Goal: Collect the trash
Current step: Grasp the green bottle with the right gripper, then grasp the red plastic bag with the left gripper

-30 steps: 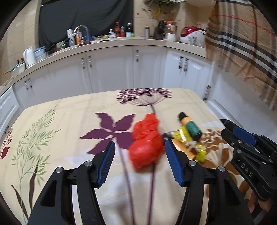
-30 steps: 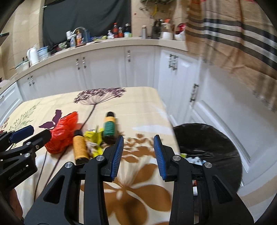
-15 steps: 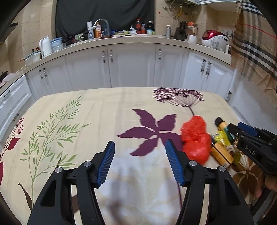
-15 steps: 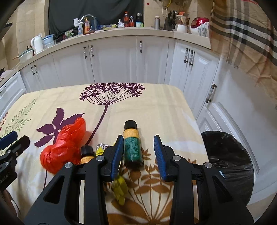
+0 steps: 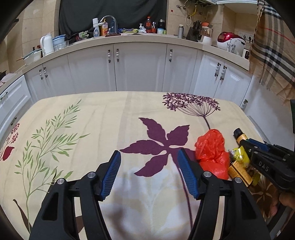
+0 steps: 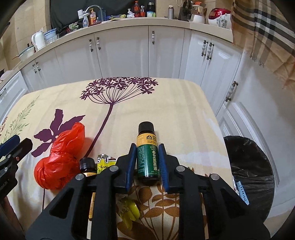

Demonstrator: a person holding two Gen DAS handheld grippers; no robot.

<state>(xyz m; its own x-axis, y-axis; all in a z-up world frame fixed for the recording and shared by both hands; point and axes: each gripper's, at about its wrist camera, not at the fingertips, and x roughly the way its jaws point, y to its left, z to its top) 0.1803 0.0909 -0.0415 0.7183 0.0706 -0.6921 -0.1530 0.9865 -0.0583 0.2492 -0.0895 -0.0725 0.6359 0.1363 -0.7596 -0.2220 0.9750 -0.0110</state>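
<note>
Since a second ago, the right gripper (image 6: 147, 158) has been closing its jaws and is now clamping the green-labelled brown glass bottle (image 6: 147, 155) lying on the floral tablecloth (image 6: 166, 110). The left gripper (image 5: 148, 172), its jaws just widening, is hanging released, empty. At its three o'clock, the crumpled red plastic bag (image 5: 212, 155) is sitting. At the right gripper's four o'clock, the black-lined bin (image 6: 248, 166) is waiting.

**Kitchen backdrop, quick rundown**

White cabinets (image 5: 140, 70) wrap from 9 to 2 o'clock under a pale countertop (image 5: 129, 39) cluttered with bottles, a white kettle (image 5: 47, 44) and a faucet (image 5: 110, 19). Beige tiled wall (image 5: 35, 22), dark cloth (image 5: 114, 9) at 12, plaid fabric (image 5: 272, 48) hanging at 2.
</note>
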